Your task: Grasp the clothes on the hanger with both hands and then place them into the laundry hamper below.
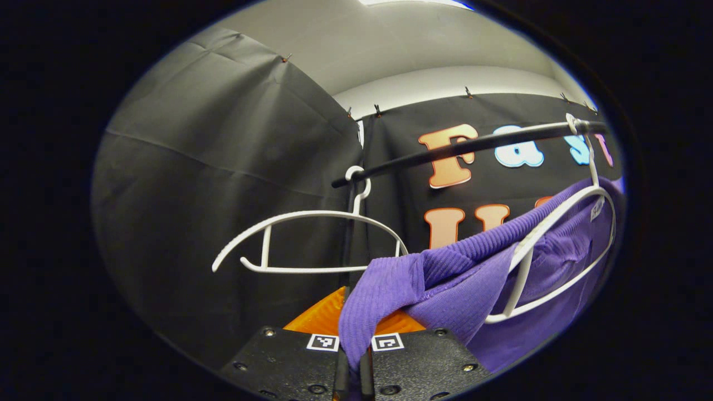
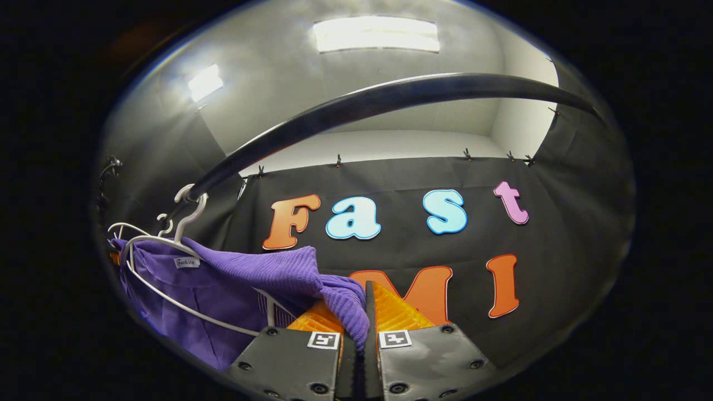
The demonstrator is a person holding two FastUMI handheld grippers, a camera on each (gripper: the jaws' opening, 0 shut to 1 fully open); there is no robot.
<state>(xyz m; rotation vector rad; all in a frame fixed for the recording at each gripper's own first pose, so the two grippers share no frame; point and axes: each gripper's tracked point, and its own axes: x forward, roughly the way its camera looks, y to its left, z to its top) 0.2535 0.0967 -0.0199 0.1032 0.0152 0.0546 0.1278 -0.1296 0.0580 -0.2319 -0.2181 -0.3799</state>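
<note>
A purple top (image 1: 445, 278) hangs on a white hanger (image 1: 557, 250) from a black rail (image 1: 473, 146). In the left gripper view, the left tool (image 1: 353, 367) is pinched closed on a fold of the top, which stretches away to the right toward its hanger. A bare hanger (image 1: 306, 239) hangs farther left. In the right gripper view, the right tool (image 2: 359, 356) is clamped on another ribbed edge of the top (image 2: 267, 273), which runs left to the hanger (image 2: 161, 278).
</note>
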